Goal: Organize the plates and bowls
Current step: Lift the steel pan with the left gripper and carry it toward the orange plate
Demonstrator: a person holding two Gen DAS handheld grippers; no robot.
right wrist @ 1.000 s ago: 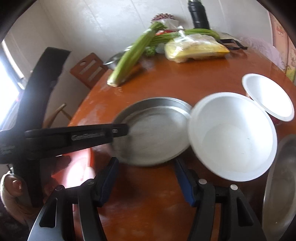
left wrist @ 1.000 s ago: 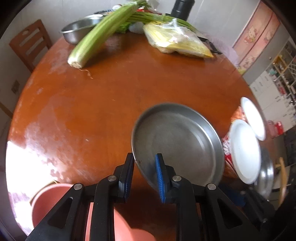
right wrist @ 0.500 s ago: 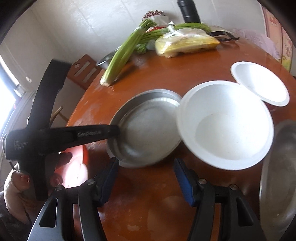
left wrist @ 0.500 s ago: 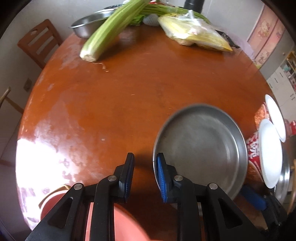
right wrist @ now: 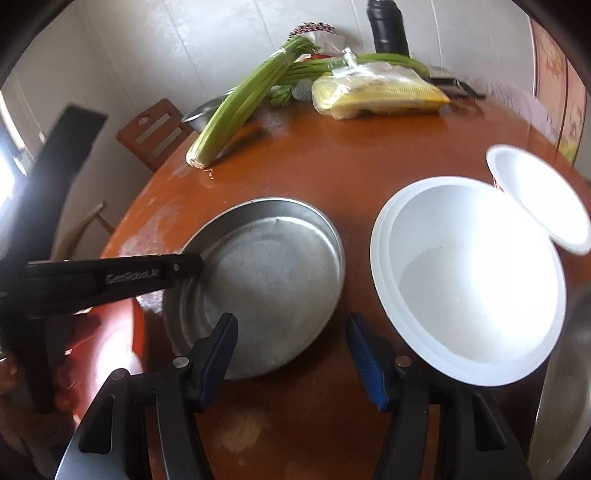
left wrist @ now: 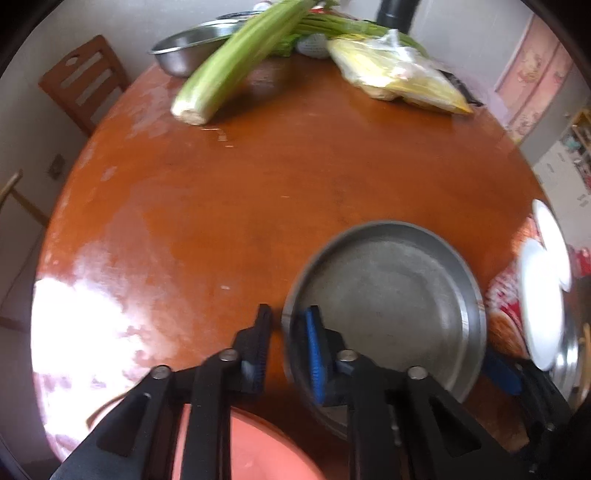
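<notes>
A round steel plate [left wrist: 391,295] lies near the front of the brown round table [left wrist: 258,184]; it also shows in the right wrist view [right wrist: 266,280]. My left gripper [left wrist: 286,332] is shut on the plate's left rim, one finger inside and one outside. My right gripper [right wrist: 291,343] is open and empty, just in front of the plate. A large white bowl [right wrist: 469,295] stands to the plate's right, and a smaller white bowl [right wrist: 539,195] stands behind it. Both white bowls show edge-on in the left wrist view [left wrist: 539,302].
Celery [left wrist: 240,62], a steel bowl [left wrist: 192,48], a yellow plastic bag [left wrist: 395,77] and a black bottle [right wrist: 388,26] crowd the table's far side. Another steel plate [right wrist: 565,387] lies at the far right. A pink basin [left wrist: 240,454] sits below the front edge. A wooden chair [left wrist: 85,81] stands at left.
The steel plate has come down from a tilt to rest flatter on the table, held by my left gripper. The white bowl has shifted right, apart from the plate.
</notes>
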